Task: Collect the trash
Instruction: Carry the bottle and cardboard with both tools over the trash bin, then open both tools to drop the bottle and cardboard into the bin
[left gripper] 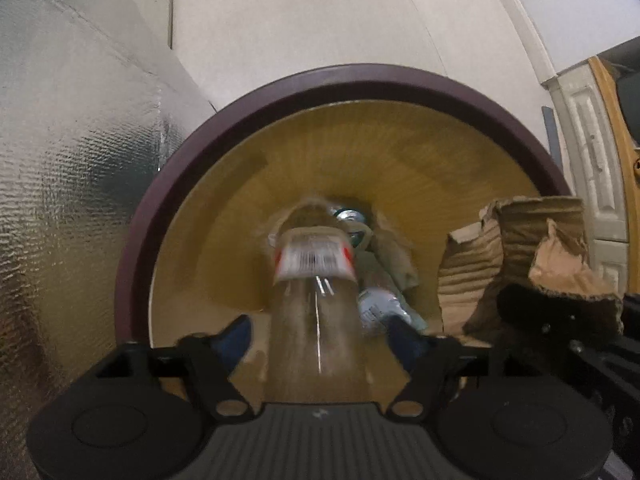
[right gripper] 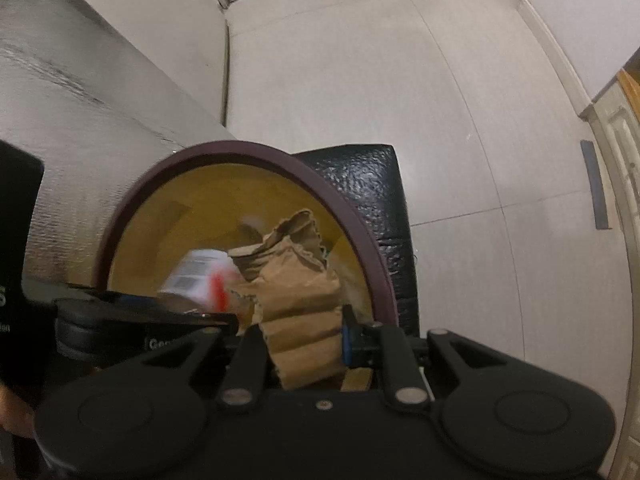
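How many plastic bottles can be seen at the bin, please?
2. One bottle is between the open left claw fingers, over the bin. One bottle lies inside, right of it. Others may be hidden below.

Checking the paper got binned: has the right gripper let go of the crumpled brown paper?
No, the right gripper is shut on the crumpled brown paper above the bin.

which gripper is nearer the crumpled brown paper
Right. The right gripper is shut on the crumpled brown paper; the left gripper is beside it, jaws either side of a plastic bottle.
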`<state>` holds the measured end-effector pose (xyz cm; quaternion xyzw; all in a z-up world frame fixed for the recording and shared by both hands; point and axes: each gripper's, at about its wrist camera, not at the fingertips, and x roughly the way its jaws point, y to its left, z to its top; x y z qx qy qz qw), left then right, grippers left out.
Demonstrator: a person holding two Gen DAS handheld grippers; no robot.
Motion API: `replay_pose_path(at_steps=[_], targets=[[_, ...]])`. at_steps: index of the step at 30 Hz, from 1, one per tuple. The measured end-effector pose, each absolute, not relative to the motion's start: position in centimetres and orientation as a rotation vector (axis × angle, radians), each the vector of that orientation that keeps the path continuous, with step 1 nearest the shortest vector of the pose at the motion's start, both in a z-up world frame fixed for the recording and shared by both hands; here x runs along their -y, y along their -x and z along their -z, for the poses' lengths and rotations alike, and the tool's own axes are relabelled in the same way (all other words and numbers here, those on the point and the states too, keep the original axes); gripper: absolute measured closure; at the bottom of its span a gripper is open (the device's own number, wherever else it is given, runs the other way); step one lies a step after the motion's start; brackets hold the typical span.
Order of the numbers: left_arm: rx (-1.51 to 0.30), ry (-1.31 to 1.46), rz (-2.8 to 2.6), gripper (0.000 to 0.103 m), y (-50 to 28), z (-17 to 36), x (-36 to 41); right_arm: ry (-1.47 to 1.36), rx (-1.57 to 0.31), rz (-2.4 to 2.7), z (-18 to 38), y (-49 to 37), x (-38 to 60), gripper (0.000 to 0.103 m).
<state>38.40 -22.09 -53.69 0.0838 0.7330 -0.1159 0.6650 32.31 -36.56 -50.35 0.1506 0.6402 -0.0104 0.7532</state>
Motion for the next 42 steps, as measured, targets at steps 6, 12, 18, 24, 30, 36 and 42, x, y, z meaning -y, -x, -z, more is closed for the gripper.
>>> replay_pose_path(at_steps=[6,12,18,24,30,36,42], targets=[[-1.636,-0.172,0.222,0.023,-37.5,52.6,20.7,-0.321,-1.412,0.006,51.2,-32.5,36.1,0.086],[-1.606,-0.177,0.148,0.02,-36.1,50.9,19.7,-0.323,-1.405,-0.024,51.5,-33.1,35.1,0.085],[-1.551,-0.184,0.162,0.014,-34.3,48.1,19.9,-0.358,-1.396,-0.091,51.3,-34.0,34.5,0.074],[-1.55,-0.191,0.186,0.009,-33.1,47.0,20.1,-0.421,-1.394,-0.221,50.0,-33.8,34.3,0.038],[-1.547,-0.175,0.181,0.003,-32.9,46.8,20.0,-0.409,-1.415,-0.237,48.8,-32.3,34.6,0.035],[-1.534,-0.155,0.18,0.0,-32.4,46.0,19.3,-0.392,-1.409,-0.199,46.7,-30.6,35.3,0.028],[-1.524,-0.141,0.184,0.0,-31.5,44.2,19.0,-0.372,-1.363,-0.164,44.6,-29.5,36.9,0.004]])
